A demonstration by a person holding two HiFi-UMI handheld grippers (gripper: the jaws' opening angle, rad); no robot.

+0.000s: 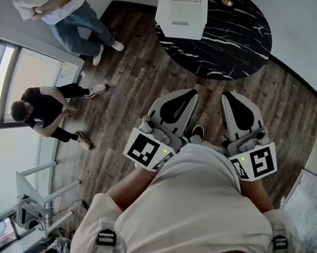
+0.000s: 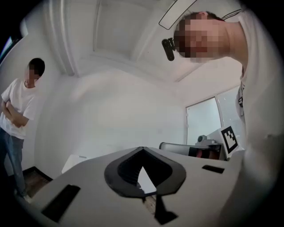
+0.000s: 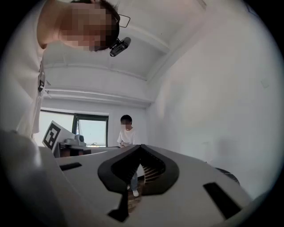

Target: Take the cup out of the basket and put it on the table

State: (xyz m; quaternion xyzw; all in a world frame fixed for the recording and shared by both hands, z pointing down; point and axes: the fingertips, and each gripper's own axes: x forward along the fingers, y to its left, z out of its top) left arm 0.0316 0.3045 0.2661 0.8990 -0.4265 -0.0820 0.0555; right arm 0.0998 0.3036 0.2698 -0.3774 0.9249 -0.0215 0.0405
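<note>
My fingers meet, empty, on left gripper [image 2: 142, 148] and right gripper [image 3: 141, 146]; white perforated plastic basket [image 1: 182, 9], inside hidden, sits at edge of black marble table [image 1: 240, 43].

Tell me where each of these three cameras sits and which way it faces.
Head view: on the person's head, looking steeply down at floor, table and basket; shows their torso, left gripper and right gripper.
Left gripper view: rides the left gripper, tilted up at wall and ceiling; shows its shut jaws.
Right gripper view: rides the right gripper, facing the window; shows its shut jaws.
Shared: all three catch the standing bystander.
</note>
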